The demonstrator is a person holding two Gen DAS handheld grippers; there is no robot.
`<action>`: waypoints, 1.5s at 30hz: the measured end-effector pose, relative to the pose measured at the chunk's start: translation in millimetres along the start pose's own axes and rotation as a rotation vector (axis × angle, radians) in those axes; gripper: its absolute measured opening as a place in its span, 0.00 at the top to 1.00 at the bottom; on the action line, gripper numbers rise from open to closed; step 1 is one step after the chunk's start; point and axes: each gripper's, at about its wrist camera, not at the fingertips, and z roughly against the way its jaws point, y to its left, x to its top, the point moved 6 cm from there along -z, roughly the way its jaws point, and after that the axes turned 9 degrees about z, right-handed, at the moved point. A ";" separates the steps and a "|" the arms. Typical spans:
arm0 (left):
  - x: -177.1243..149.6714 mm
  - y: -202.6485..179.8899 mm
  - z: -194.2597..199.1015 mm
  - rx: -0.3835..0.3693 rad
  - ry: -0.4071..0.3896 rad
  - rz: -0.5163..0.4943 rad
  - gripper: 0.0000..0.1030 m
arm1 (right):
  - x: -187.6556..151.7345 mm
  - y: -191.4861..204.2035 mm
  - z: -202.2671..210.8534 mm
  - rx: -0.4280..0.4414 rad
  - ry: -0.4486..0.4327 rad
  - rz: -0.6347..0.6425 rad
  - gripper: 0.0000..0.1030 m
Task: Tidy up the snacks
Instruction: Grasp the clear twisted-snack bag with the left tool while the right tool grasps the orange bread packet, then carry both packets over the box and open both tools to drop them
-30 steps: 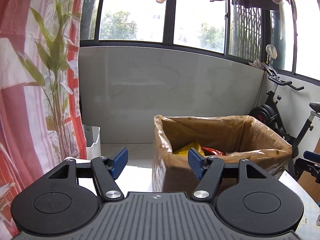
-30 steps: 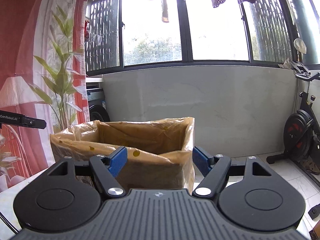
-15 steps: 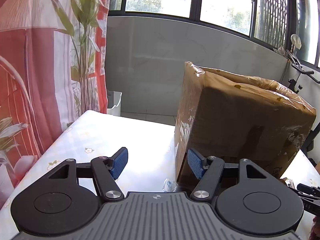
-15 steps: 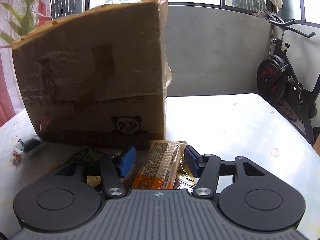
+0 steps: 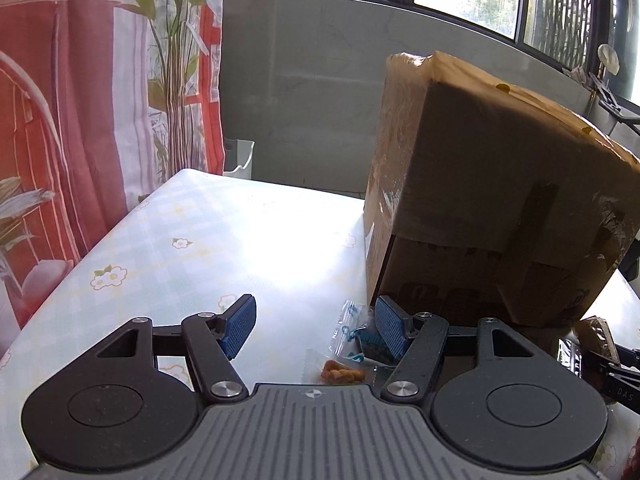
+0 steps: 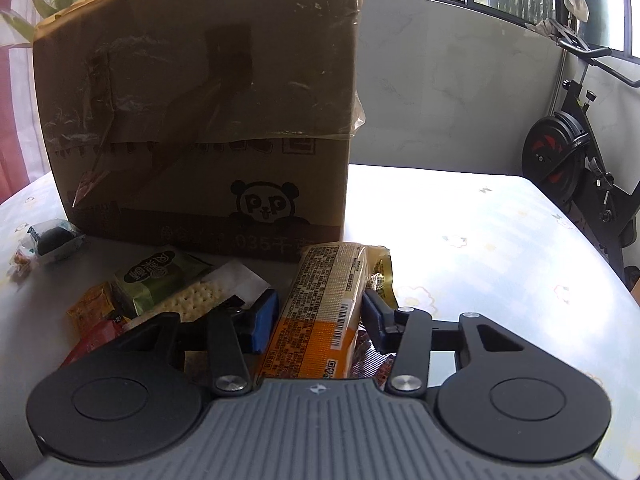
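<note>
A tall cardboard box (image 6: 208,112) with a panda print stands on the table; it also shows in the left wrist view (image 5: 496,200). In the right wrist view, my right gripper (image 6: 318,320) has its blue pads on both sides of an orange-and-gold snack pack (image 6: 324,312); whether they press it I cannot tell. A green packet (image 6: 156,276), a cracker pack (image 6: 200,296) and red and orange packets lie left of it. My left gripper (image 5: 316,330) is open low over the table, with a clear blue-printed packet (image 5: 360,332) and a small orange snack (image 5: 340,372) by its right finger.
The table (image 5: 200,248) has a pale floral cloth. A dark round snack in clear wrap (image 6: 54,240) lies at the box's left corner. A red curtain (image 5: 60,120) hangs at the left. An exercise bike (image 6: 580,148) stands beyond the table's right side.
Both grippers dropped from box-top height to the table. The right gripper came down around the orange snack pack and its fingers narrowed. The left gripper moved closer to the small packets by the box.
</note>
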 end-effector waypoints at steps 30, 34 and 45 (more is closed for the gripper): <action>-48.6 -11.2 -57.2 -0.004 0.149 -0.140 0.55 | -1.7 -0.3 2.9 0.092 -0.033 -0.015 0.62; -53.3 -13.0 -52.0 0.002 0.149 -0.139 0.59 | -1.8 -0.1 2.3 0.094 -0.031 -0.016 0.62; -56.5 -11.2 -12.4 -0.027 0.141 -0.059 0.60 | -2.0 0.0 3.4 0.096 -0.035 -0.023 0.62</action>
